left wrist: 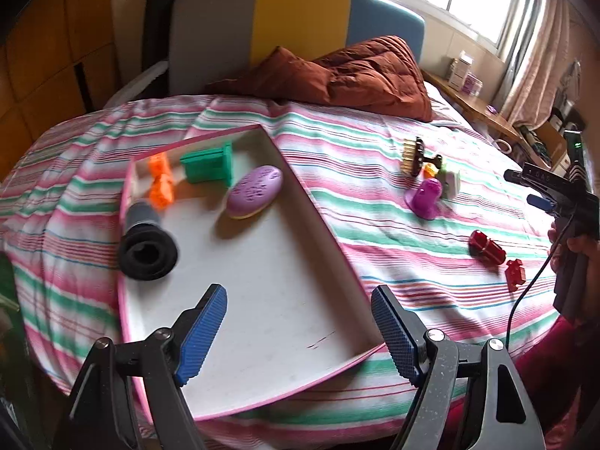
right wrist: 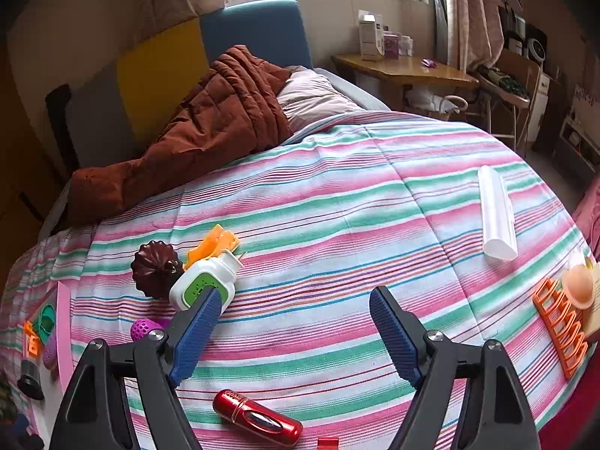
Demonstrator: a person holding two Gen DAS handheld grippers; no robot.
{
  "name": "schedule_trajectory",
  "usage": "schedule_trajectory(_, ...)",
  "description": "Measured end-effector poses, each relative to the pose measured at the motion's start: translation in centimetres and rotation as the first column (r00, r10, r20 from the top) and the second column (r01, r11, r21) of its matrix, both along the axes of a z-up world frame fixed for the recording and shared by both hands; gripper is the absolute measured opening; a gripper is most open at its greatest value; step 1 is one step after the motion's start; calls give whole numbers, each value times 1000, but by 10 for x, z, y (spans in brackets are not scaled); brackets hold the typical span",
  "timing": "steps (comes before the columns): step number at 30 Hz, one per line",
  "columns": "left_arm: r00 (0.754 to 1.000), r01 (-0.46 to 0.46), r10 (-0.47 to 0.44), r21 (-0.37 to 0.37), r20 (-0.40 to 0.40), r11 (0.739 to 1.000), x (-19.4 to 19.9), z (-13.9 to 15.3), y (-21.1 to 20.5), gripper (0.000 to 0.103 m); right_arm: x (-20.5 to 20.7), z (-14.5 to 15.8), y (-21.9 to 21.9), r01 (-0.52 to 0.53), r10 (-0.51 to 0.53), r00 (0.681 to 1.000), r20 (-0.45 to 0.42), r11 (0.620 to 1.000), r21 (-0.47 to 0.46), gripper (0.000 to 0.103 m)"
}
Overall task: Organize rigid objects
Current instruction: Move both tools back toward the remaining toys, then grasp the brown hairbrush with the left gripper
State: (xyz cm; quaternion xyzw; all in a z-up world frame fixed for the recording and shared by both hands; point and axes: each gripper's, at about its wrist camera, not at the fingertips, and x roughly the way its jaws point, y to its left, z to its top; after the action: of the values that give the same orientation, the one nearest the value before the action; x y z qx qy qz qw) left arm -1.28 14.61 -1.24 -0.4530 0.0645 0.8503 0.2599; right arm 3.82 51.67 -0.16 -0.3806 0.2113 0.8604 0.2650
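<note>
The striped bedspread (right wrist: 337, 195) carries all items. On it lies a shallow white tray (left wrist: 262, 300) with a pink rim, seen in the left wrist view directly beneath the left gripper (left wrist: 300, 333). The jaws of this gripper are spread wide and empty; only the bare tray floor lies between them. Inside the tray, beyond the jaws: a black cylinder (left wrist: 148, 240) at the left wall, a purple oval piece (left wrist: 255, 191) near the centre, a green block (left wrist: 208, 165) and an orange piece (left wrist: 161, 183) at the far end.

The right gripper (right wrist: 294, 333) also has its jaws spread wide, with nothing but bedspread between them. A red cylinder (right wrist: 258, 418) lies just below the gap, nearer the left finger. A white-and-green bottle (right wrist: 204, 281) lies just beyond the left fingertip, which overlaps it in the view; contact cannot be determined. Beside the bottle are a dark brown fluted piece (right wrist: 155, 268) and an orange clip (right wrist: 212, 243). A white tube (right wrist: 497, 213) and an orange rack (right wrist: 560, 330) lie well apart to the right.
</note>
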Motion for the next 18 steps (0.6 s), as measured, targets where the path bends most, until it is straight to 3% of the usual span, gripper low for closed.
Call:
schedule_trajectory(2,1000,25,-25,-2,-4,1000,-3,2,13,80,1,-2,2,9,-8,1000,6,1000,-24,83)
schedule_trajectory(8,994,110,-110,7,-12,994,-20,11,64,80,-3,-1,-9,-29,28,999,32,999,26,83)
schedule_trajectory(12,989,147,-147,33,-15,989,-37,14,100,88,-7,-2,-15,-55,53,998,46,997,45,83)
schedule_trajectory(18,987,148,-153,85,55,985,-75,5,146,88,-8,-3,-13,-68,67,997,45,997,26,83)
